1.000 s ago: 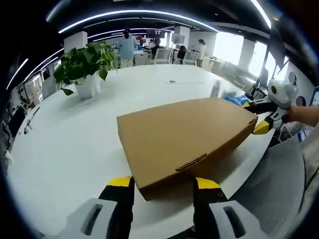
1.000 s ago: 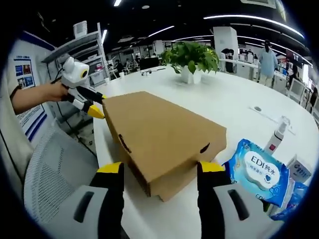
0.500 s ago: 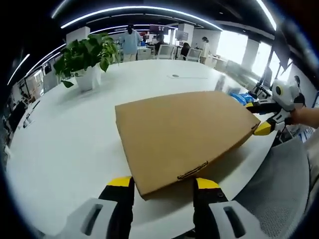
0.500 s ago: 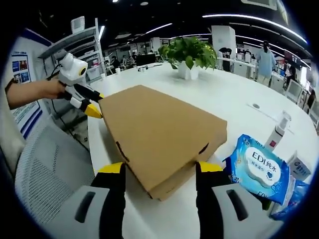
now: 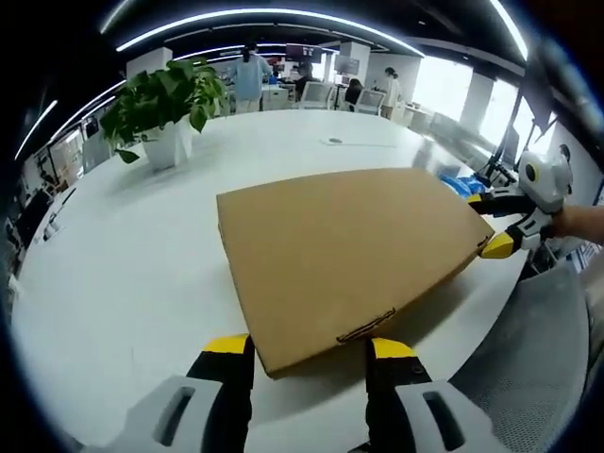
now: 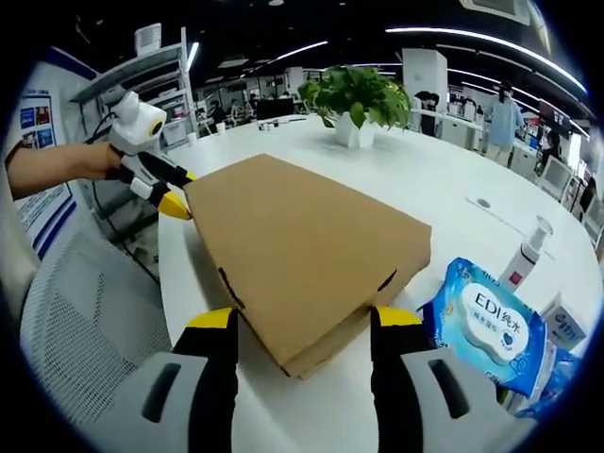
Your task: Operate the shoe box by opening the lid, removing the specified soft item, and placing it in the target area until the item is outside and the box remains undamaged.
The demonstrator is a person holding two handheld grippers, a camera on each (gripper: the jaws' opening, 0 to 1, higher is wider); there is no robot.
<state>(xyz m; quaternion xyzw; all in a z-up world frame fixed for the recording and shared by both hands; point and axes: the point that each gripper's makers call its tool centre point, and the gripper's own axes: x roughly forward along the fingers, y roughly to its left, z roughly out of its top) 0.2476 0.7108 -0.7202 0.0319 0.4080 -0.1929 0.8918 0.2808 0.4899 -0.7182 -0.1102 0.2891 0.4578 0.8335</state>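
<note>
Shoe box (image 5: 344,253), plain brown cardboard, flat lid closed, contents hidden, sits on white glossy surface (image 5: 123,274). Left gripper (image 5: 310,347) and right gripper (image 6: 304,316) fingers spread, straddling opposite box corners, not clamped. Blue wipes pack (image 6: 483,324) at 3 o'clock.

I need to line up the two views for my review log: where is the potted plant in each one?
Left gripper view: the potted plant stands upper left, on the white table beyond the cardboard box.
Right gripper view: the potted plant is top centre, again beyond the cardboard box.
Shared landmark: the cardboard box, between both pairs of tongs.
</note>
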